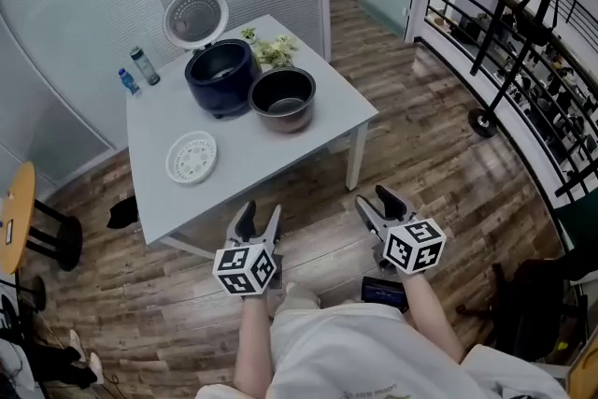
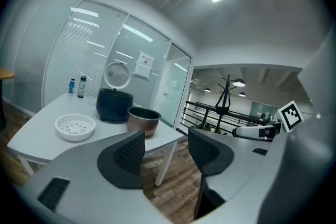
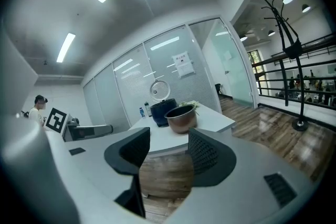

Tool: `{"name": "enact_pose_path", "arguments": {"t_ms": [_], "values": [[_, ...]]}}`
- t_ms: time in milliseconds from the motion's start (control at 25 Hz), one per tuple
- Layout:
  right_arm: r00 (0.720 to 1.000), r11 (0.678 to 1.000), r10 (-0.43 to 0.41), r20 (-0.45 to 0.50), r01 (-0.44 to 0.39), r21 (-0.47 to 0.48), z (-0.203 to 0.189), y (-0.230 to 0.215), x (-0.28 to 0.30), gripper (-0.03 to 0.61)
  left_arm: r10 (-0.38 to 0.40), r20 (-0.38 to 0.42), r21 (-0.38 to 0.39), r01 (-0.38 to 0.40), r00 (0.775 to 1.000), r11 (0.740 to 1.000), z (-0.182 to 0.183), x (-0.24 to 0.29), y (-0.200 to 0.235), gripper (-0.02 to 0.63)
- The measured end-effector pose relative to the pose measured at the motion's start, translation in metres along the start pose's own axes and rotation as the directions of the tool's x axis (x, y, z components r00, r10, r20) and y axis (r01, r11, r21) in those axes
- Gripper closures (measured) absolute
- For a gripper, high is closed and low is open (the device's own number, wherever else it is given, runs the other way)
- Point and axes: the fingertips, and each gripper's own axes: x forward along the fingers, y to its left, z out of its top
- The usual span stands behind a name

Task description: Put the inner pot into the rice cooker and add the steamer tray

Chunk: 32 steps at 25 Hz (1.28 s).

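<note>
Fingers (image 2: 128,153) of our left gripper (image 1: 259,220) and our right gripper (image 1: 378,206) stand spread with nothing between them, and we hold both over the wooden floor (image 1: 420,135), short of the white table (image 1: 276,152). On the table the dark blue rice cooker (image 1: 220,75) stands with its lid (image 1: 195,16) raised. The inner pot (image 1: 282,98) sits just beside it, and the steamer tray (image 1: 192,156) lies apart, nearer us.

two bottles (image 1: 145,67) and a leafy sprig (image 1: 271,49) on the white table (image 1: 252,154)
</note>
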Motion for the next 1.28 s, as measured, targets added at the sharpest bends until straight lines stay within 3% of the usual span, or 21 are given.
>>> {"name": "enact_pose_path", "arguments": {"t_ms": [240,400,760,960,1280], "values": [[0.999,0.999,-0.010,-0.040,0.011,0.031,-0.008,-0.030,0.030,0.353,0.001,-0.047,0.017,0.000,0.999,1.000,-0.006,0.043,0.006,0.362],[0.998,1.000,-0.012,-0.064,0.013,0.025,-0.005,-0.048,0.071,0.353,0.005,-0.056,-0.012,-0.005,0.998,1.000,-0.006,0.089,0.030,0.362],[0.990,0.998,-0.011,-0.141,0.019,0.062,0.025,-0.096,0.218,0.353,0.029,-0.096,-0.061,-0.035,0.995,0.997,0.030,0.214,0.119,0.362],[0.986,0.991,0.008,-0.164,0.015,0.136,0.040,-0.106,0.298,0.353,0.046,-0.126,-0.121,-0.061,0.991,0.991,0.039,0.263,0.175,0.362],[0.983,0.975,-0.067,-0.172,0.102,0.198,0.055,-0.136,0.378,0.367,0.026,-0.177,-0.186,-0.060,0.984,0.981,0.039,0.324,0.230,0.364]]}}
